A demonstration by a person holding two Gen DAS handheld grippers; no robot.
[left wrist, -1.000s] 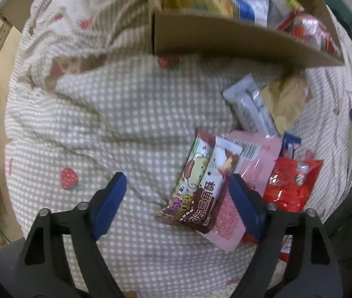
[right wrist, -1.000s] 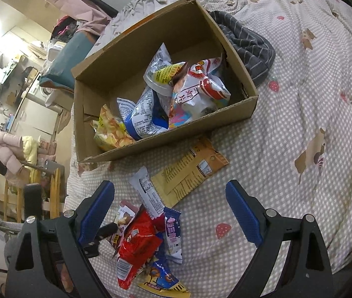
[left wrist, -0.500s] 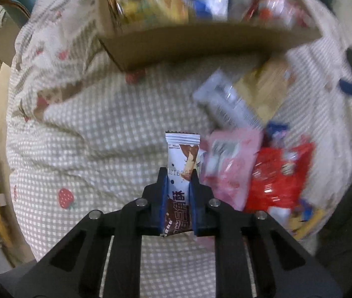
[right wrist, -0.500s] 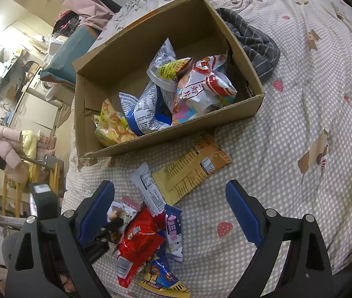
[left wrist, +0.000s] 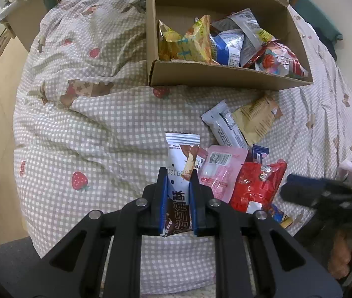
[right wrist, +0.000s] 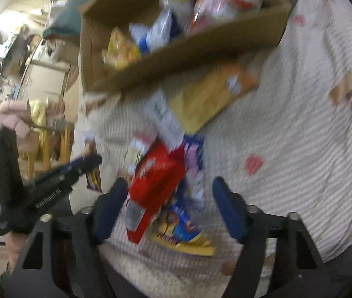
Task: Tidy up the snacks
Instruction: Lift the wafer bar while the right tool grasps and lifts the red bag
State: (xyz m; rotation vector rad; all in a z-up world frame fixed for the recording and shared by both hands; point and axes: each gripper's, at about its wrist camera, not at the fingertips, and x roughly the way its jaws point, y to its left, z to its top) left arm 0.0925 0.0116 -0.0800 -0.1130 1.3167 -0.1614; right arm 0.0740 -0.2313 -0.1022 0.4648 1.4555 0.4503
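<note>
Two grippers work over a checked bedspread (left wrist: 101, 129). Toward its far edge sits the cardboard box (left wrist: 225, 77), already part-filled. The left gripper (left wrist: 178, 193) is clamped on a brown-and-white wafer packet (left wrist: 181, 164), long axis pointing toward the box straight ahead. The right gripper (right wrist: 169, 198), its jaws just closing but not yet pressing, straddles the red packet (right wrist: 156, 181) in the loose pile.

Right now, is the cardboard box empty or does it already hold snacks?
Holding snacks: several packets lie inside the cardboard box.
</note>
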